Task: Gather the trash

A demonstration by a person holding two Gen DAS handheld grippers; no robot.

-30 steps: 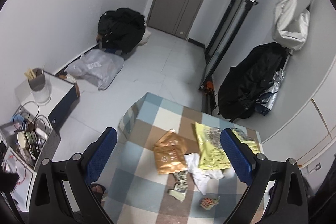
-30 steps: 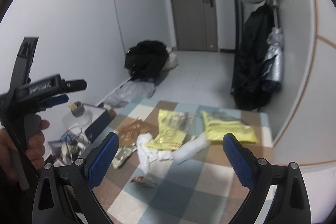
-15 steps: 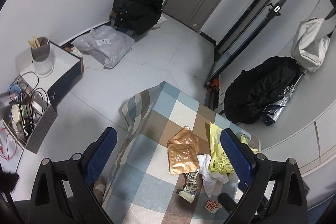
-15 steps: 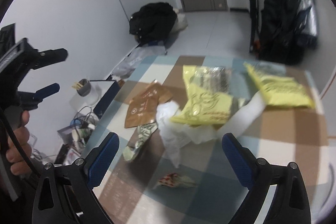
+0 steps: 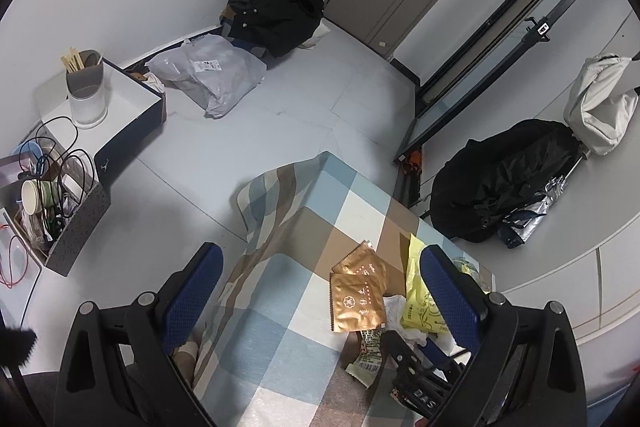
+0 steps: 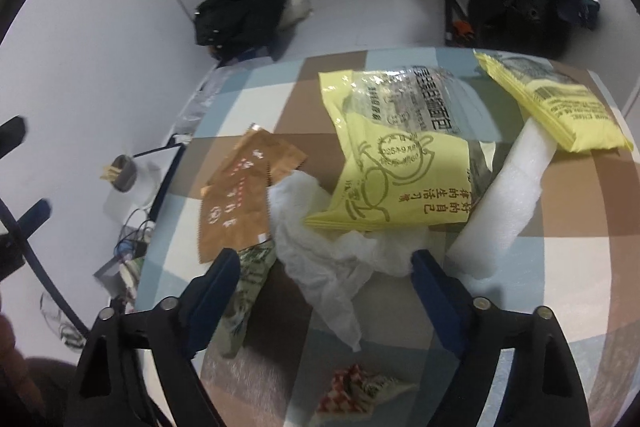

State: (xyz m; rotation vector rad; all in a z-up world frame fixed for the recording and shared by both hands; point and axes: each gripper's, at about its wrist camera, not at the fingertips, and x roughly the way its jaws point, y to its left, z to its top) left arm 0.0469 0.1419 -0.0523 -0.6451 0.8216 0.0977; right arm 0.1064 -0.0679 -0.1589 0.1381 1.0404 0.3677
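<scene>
Right gripper point(image 6: 320, 267), fingers parted and just now narrowing, poised over the crumpled white tissue point(image 6: 320, 267), which lies between the fingers but is not pinched. Nearest on the checked worktop point(image 6: 560, 267): a small red-and-white wrapper point(image 6: 356, 387). Left of the tissue, a green wrapper point(image 6: 248, 291) and brown sachets point(image 6: 240, 195). Beyond, a yellow bag point(image 6: 400, 163), a white foam strip point(image 6: 508, 203) and a second yellow bag point(image 6: 560, 107). Left gripper point(image 5: 320, 291), fingers released, empty, above the worktop's edge. Farther off, dark bags point(image 6: 240, 11) on the floor.
</scene>
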